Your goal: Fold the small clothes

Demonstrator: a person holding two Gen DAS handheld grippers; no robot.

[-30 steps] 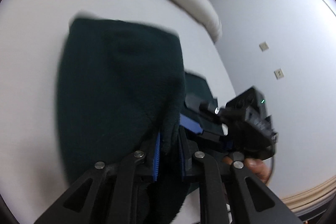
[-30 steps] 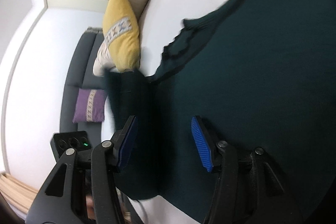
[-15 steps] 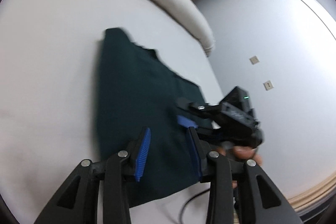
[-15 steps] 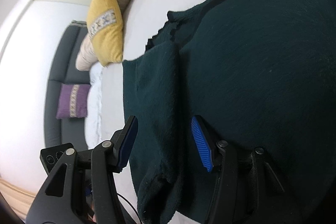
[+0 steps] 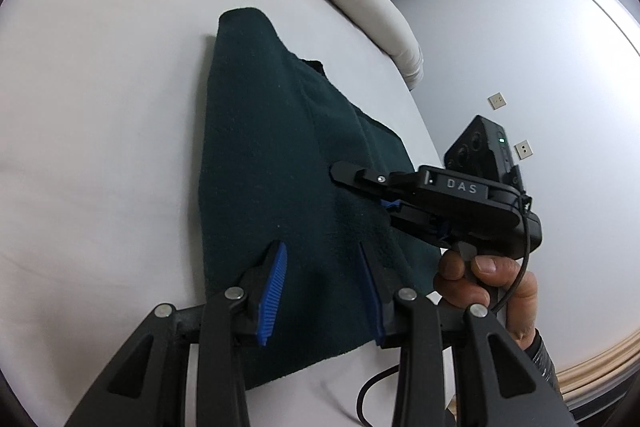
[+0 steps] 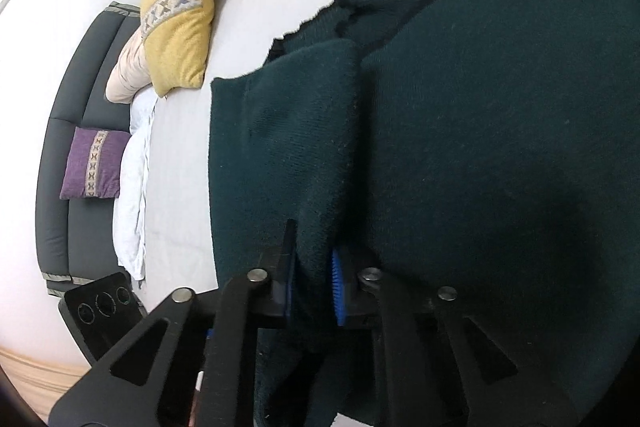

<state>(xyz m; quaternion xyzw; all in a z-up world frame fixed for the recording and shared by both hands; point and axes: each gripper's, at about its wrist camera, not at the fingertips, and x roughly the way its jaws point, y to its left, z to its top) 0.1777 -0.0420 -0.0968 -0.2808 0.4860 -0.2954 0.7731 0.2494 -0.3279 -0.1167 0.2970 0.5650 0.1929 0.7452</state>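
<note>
knitwear first: dark green sweater (image 5: 272,155) lies on the white bed (image 5: 100,147), partly folded, one side panel or sleeve laid over the body with a raised ridge along its edge. right tool (image 6: 314,279) has just been closing, and its blue pads now pinch that ridge of sweater fabric between them, low on the garment. left tool (image 5: 320,291) hovers just above the near hem, jaws apart, nothing pressed between them, the cloth lying loose below.

what could go wrong, as i see it: the right tool bites only a thin fold of a thick, soft knit, so if it lifts quickly the fabric may slide out, or it may catch only the top layer and drag the layers apart, undoing the fold. with the left tool not holding anything down, a pull could shift the whole sweater across the smooth sheet and skew the edges. the two tools are close together, and a cable (image 5: 520,267) hangs by the person's hand (image 5: 488,283), so a crossing move could knock or snag.

no containers are in sight; only a yellow cushion (image 6: 180,11), a purple cushion (image 6: 94,165) and a grey sofa (image 6: 76,131) beyond the bed.
</note>
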